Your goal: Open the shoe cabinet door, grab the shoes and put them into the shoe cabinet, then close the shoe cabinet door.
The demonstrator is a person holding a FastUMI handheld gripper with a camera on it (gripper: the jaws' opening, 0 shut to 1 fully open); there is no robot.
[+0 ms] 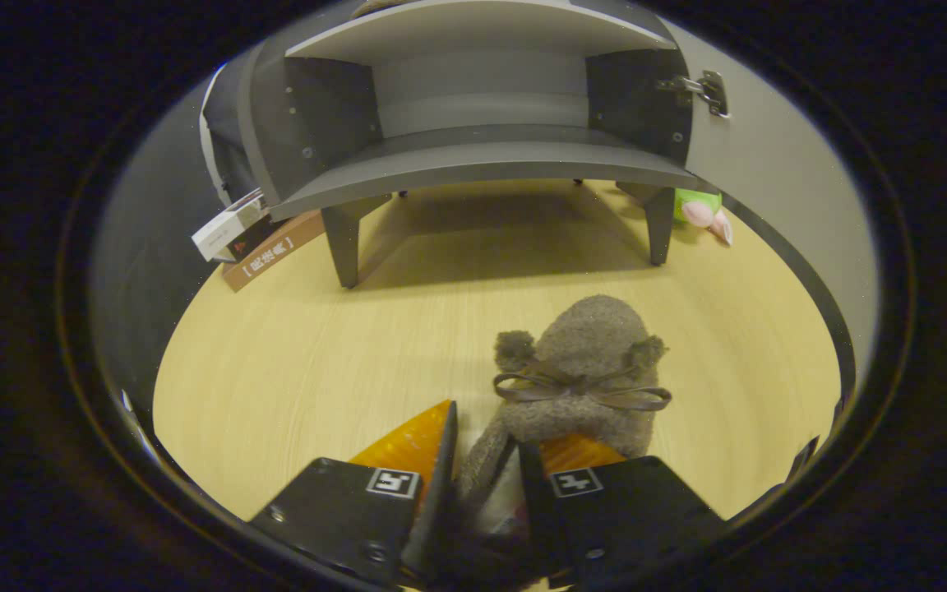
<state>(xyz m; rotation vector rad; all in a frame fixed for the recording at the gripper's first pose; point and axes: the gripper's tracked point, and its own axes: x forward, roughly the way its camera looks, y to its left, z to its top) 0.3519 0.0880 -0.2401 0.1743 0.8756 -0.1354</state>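
A grey fuzzy slipper (580, 370) with a ribbon bow and two pompoms lies on the light wooden floor (317, 353), toe pointing toward the cabinet. My gripper (486, 460) has both fingers closed on the slipper's heel edge, which sits between them. Beyond the slipper stands the grey shoe cabinet (473, 115) on short legs. Its door (769, 181) is swung open to the right, with a metal hinge (708, 90) showing. The cabinet's inner shelf (473, 160) is bare.
Boxes and a brown book (264, 251) lean beside the cabinet's left leg. A green and pink plush toy (699, 214) lies on the floor by the right leg, at the foot of the open door.
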